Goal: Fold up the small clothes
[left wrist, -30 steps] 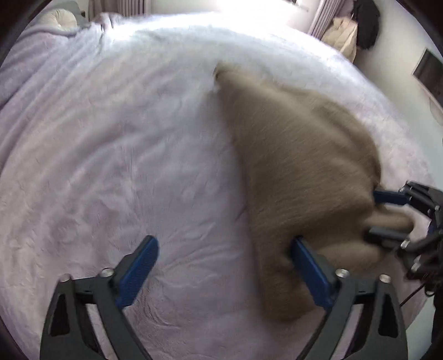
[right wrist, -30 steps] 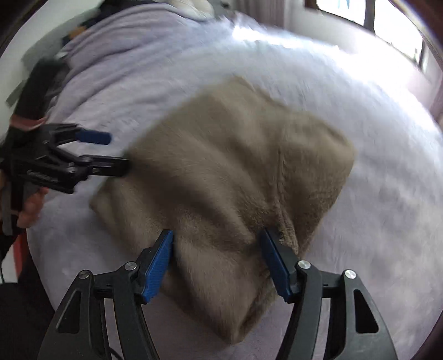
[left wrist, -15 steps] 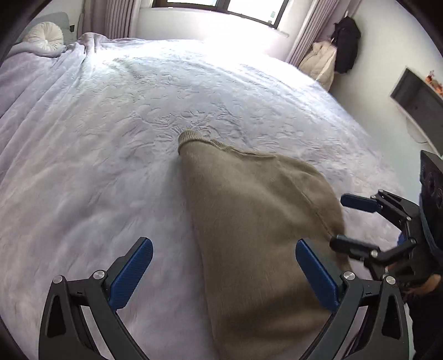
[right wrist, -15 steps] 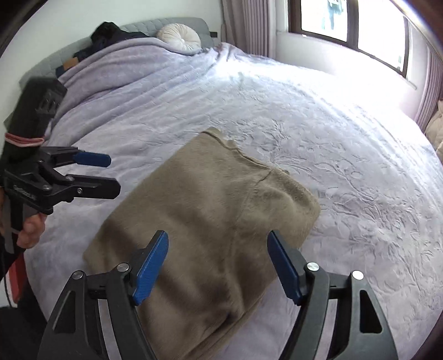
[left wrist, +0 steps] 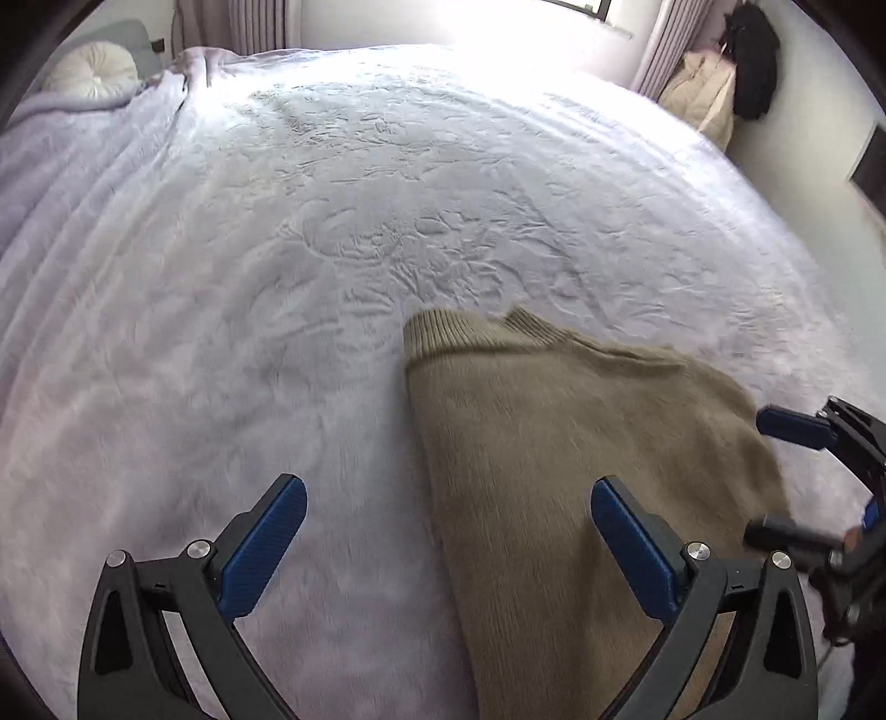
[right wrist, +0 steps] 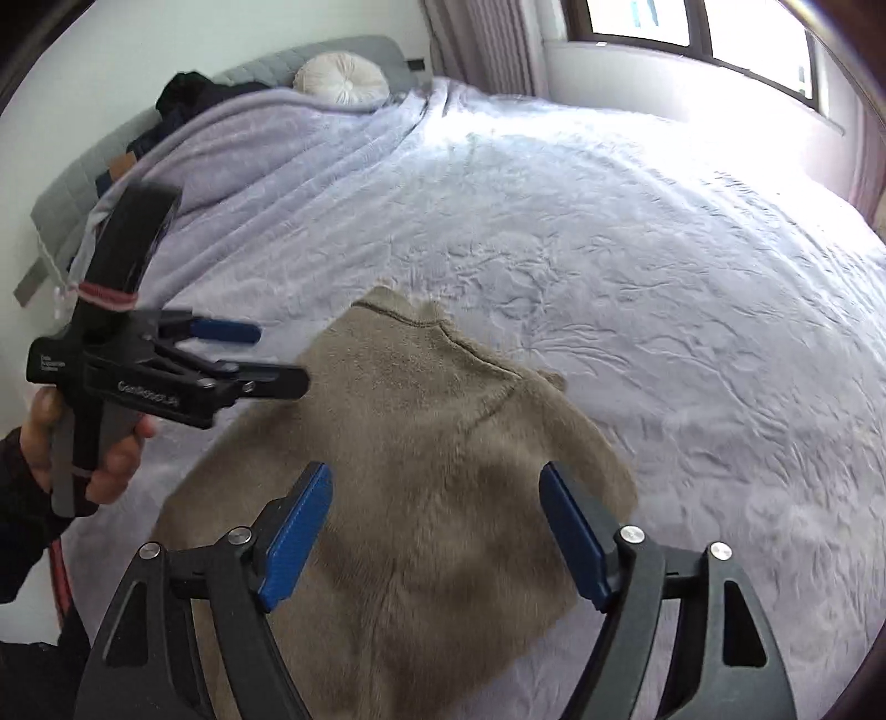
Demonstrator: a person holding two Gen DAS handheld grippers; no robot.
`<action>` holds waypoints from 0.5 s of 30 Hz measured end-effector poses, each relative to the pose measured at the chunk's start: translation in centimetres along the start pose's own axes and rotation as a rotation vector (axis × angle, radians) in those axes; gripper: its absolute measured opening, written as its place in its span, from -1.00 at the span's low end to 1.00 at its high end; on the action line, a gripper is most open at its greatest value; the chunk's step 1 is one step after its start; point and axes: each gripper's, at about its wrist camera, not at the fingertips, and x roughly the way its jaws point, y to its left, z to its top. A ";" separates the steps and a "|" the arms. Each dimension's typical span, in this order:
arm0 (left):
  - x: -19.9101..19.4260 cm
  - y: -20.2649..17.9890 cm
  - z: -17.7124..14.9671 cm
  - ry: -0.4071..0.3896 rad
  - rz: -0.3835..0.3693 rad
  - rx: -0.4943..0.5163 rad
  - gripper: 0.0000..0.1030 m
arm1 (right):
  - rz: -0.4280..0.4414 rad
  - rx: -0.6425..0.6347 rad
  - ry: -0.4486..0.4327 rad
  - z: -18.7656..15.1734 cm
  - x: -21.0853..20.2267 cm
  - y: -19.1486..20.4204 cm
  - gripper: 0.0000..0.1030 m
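Note:
A tan knit sweater (left wrist: 554, 443) (right wrist: 421, 421) lies folded flat on the pale lavender bed cover (left wrist: 277, 249), ribbed hem at the far end. My left gripper (left wrist: 447, 490) hovers open over the sweater's left edge, holding nothing; the right wrist view shows the left gripper (right wrist: 274, 357) beside the sweater, in a person's hand (right wrist: 111, 459). My right gripper (right wrist: 434, 471) hangs above the sweater's near part. Its jaws are opening, and the cloth lies below them, not pinched. In the left wrist view the right gripper (left wrist: 760, 471) sits at the sweater's right edge.
A round white cushion (right wrist: 340, 77) (left wrist: 91, 69) and a heap of dark clothes (right wrist: 188, 94) rest against the grey headboard (right wrist: 72, 183). Coats (left wrist: 747, 55) hang at the far right wall. A window (right wrist: 692, 22) runs behind the bed.
Both grippers have drawn back and upward from the sweater, so more of the bed shows. The right gripper's jaws have spread wider. The sweater has settled flat.

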 end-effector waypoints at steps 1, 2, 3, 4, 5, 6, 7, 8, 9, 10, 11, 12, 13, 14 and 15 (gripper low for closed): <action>1.1 -0.4 0.6 0.016 0.037 0.014 1.00 | -0.011 -0.014 0.042 0.4 1.7 -0.2 0.56; 2.6 -0.5 1.0 0.040 0.068 0.025 1.00 | -0.025 -0.023 0.080 0.6 3.0 -0.3 0.55; 3.7 -0.3 1.3 0.063 0.072 0.025 1.00 | -0.034 -0.031 0.105 0.7 4.3 -0.5 0.56; 4.9 -0.2 1.3 0.086 0.058 0.020 1.00 | -0.034 -0.032 0.109 0.6 5.0 -0.8 0.59; 5.3 0.0 1.2 0.089 0.048 0.013 1.00 | -0.027 -0.014 0.103 0.6 5.4 -1.3 0.59; 5.2 0.0 1.2 0.087 0.042 0.011 1.00 | -0.018 0.007 0.105 0.8 5.5 -1.7 0.59; 5.0 0.1 1.2 0.085 0.039 0.012 1.00 | -0.023 0.028 0.109 1.0 5.3 -2.0 0.59; 4.5 0.1 1.3 0.082 0.040 0.015 1.00 | -0.036 0.040 0.112 1.2 4.7 -2.2 0.59; 3.9 0.1 1.3 0.075 0.043 0.014 1.00 | -0.042 0.047 0.110 1.2 4.1 -2.0 0.60; 3.2 0.2 1.3 0.068 0.045 0.012 1.00 | -0.046 0.040 0.099 1.3 3.1 -1.4 0.60; 2.3 0.2 1.1 0.057 0.041 0.011 1.00 | -0.050 0.023 0.087 1.1 2.2 -0.4 0.60; 1.5 0.2 0.9 0.046 0.034 0.013 1.00 | -0.059 -0.012 0.069 0.9 1.1 0.8 0.60; 0.5 0.1 0.4 0.033 0.029 0.016 1.00 | -0.065 -0.055 0.058 0.8 0.3 2.1 0.60; -0.1 0.0 0.0 0.024 0.029 0.018 1.00 | -0.064 -0.092 0.055 0.7 -0.2 3.1 0.60; -0.7 -0.1 -0.5 0.015 0.031 0.022 1.00 | -0.065 -0.132 0.056 0.5 -0.3 4.1 0.60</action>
